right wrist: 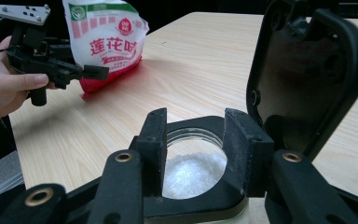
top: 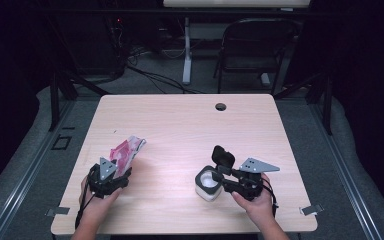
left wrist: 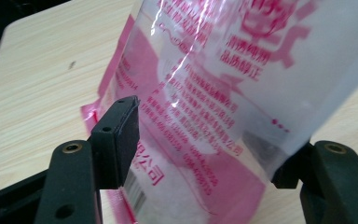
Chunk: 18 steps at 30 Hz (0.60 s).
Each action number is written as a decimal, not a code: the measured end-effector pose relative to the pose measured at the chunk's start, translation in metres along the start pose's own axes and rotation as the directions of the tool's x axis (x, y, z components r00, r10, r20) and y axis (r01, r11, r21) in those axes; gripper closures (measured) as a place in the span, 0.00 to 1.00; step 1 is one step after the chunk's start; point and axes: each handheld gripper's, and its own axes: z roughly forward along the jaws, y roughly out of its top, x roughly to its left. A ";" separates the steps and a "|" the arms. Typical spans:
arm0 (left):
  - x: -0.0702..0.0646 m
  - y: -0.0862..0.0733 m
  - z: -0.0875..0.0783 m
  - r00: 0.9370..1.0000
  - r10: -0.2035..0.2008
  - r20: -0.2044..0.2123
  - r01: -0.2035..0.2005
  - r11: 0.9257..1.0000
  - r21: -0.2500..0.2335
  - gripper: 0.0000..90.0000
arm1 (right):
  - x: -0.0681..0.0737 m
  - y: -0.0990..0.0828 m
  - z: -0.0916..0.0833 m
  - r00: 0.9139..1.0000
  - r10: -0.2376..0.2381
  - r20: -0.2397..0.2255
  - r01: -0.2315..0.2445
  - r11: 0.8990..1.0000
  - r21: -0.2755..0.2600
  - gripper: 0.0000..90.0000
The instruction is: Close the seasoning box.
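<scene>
Left gripper view, pink bag between parted fingers

Left gripper view. Plastic bag: clear film printed in pink and red with rows of characters and a barcode near the bottom edge; white contents inside. It lies on the light wooden table. Left gripper: two black jaws set either side of the bag's lower end, left pad standing off the film
</scene>
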 end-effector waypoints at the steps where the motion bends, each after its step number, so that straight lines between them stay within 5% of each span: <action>1: -0.001 0.001 0.000 1.000 0.000 0.010 0.000 1.000 -0.004 0.41 | 0.000 0.000 0.000 1.000 0.002 -0.001 -0.002 1.000 -0.003 0.66; 12: -0.029 0.009 0.004 0.990 0.069 0.121 -0.067 0.998 -0.015 0.41 | 0.000 0.008 -0.009 1.000 0.002 0.014 -0.001 1.000 -0.020 0.63; 18: -0.032 0.013 0.003 0.986 0.046 0.160 -0.043 0.999 -0.020 0.42 | 0.001 0.013 -0.015 0.999 -0.013 0.030 0.014 0.999 -0.032 0.61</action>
